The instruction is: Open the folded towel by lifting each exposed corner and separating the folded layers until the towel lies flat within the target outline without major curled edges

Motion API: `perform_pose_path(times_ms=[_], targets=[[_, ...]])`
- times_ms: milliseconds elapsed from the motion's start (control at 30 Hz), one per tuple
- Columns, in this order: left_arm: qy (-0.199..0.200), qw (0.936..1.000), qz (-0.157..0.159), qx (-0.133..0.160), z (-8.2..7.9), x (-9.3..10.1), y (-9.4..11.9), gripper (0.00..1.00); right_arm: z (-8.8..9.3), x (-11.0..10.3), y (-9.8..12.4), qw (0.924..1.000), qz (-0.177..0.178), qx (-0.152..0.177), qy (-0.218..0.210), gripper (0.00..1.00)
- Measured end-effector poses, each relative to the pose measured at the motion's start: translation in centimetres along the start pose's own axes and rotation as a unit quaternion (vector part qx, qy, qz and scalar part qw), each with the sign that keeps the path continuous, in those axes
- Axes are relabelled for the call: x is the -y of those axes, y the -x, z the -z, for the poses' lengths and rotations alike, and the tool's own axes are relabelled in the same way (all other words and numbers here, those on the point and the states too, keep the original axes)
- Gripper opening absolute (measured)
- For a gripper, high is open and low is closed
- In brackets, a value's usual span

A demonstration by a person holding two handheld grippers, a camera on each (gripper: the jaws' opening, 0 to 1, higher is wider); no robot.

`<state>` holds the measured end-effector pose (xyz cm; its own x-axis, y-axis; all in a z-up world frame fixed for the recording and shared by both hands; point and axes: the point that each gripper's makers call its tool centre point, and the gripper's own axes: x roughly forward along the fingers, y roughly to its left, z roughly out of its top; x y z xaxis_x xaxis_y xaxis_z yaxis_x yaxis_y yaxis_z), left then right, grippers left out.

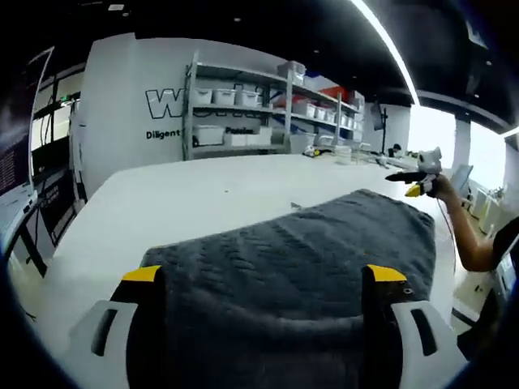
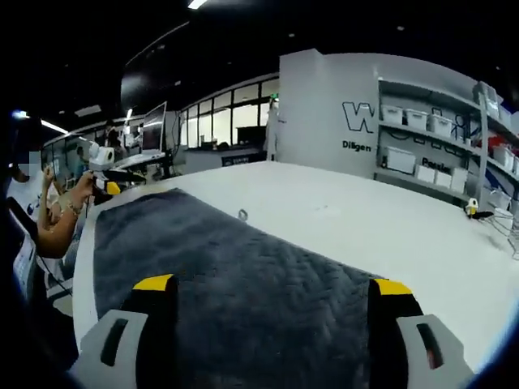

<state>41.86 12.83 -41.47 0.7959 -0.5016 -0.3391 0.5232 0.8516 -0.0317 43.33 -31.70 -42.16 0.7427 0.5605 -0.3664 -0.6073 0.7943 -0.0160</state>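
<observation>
On white table (image 1: 162,211), grey towel (image 1: 316,259) lies spread.

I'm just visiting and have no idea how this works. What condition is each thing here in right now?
Towel: dark grey, spread on the white table, surface gently rumpled.
Left tool: open, jaws wide apart over the towel's near edge, gripping nothing.
Right tool: open, jaws apart above the towel, gripping nothing.
Shelf bins: stacked on racks at the back wall.

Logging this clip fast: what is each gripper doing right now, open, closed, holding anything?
Left gripper: open, jaws wide apart over the towel, holding nothing.
Right gripper: open, jaws spread above the towel, holding nothing.
</observation>
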Motion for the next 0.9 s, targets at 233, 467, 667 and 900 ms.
perform_pose_path(times_ms=[233,467,667,900], targets=[[0.0,0.9998,0.012,0.013,0.6,2.2,2.3,0.99,1.8,-5.1,-0.1,0.9988,-0.038,-0.03,-0.011,0.99],[0.01,0.9996,0.009,0.024,1.9,3.6,4.5,0.99,1.5,-9.3,0.4,0.9981,-0.05,-0.034,0.008,0.99],[0.016,0.9997,-0.005,0.017,2.6,3.6,5.5,0.99,1.2,-11.5,0.8,0.9983,-0.048,-0.033,-0.002,0.99],[0.007,0.9999,0.006,0.009,3.6,5.6,6.9,0.99,1.3,-13.2,1.7,0.9988,-0.036,-0.032,0.014,0.99]])
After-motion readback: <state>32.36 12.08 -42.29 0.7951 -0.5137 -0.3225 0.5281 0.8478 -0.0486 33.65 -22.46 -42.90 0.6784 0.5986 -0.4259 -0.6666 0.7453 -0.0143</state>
